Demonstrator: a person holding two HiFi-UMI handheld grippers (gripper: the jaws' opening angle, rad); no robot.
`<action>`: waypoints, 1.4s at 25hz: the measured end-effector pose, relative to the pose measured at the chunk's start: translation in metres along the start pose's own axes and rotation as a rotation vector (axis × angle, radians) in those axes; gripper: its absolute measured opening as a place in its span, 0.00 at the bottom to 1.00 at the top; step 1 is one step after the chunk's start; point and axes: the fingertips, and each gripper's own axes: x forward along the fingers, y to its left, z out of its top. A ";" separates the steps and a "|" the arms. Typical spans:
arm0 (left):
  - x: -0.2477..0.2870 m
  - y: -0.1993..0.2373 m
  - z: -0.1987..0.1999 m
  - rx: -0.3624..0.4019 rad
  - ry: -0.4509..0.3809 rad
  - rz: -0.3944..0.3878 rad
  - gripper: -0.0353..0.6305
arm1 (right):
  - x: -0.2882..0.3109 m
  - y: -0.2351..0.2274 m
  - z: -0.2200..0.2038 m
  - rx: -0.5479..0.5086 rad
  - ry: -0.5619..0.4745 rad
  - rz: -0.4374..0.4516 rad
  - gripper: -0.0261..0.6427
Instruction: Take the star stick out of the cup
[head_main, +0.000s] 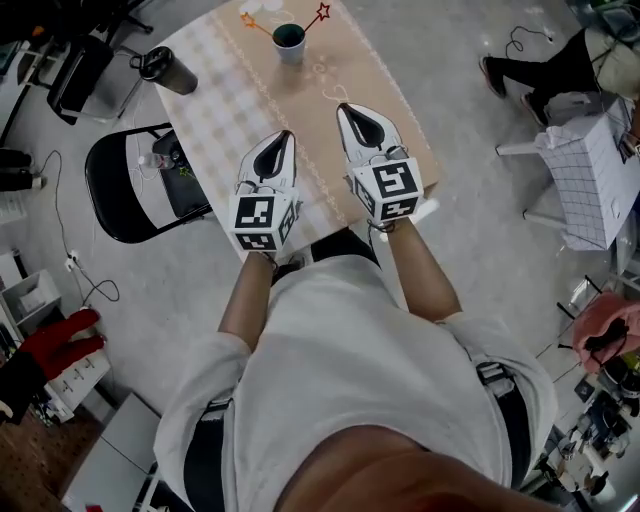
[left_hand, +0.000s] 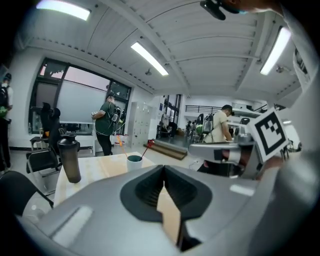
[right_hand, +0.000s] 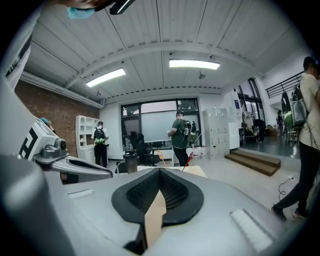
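2 grippers, jaws pressed together, empty: left gripper (head_main: 285, 138), right gripper (head_main: 347, 110), well short of cup (head_main: 289, 43). Star stick (head_main: 320, 14) leans in cup beside orange stick (head_main: 251, 21). Risk: unopened jaws tip cup, or wrong stick grabbed.

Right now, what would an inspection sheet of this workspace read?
Surface: table under a checked cloth with a tan runner.
Job's things: cup at the far end, with the star stick and an orange stick in it.
Clutter: dark bottle on the table's left side.
Grippers: left claw and right claw both shut and empty, over the near half, short of the cup.
Cables: one on the floor at left, another far right.
Surroundings: black chair left of the table; people standing in the background.
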 end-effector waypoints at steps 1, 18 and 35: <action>0.005 0.003 0.000 -0.007 0.009 0.017 0.06 | 0.008 -0.003 0.000 -0.009 0.005 0.017 0.04; -0.015 0.104 -0.005 -0.118 0.036 0.391 0.06 | 0.190 0.006 -0.005 -0.346 0.186 0.239 0.04; -0.048 0.161 -0.039 -0.224 0.069 0.537 0.06 | 0.306 0.003 -0.037 -0.579 0.391 0.139 0.22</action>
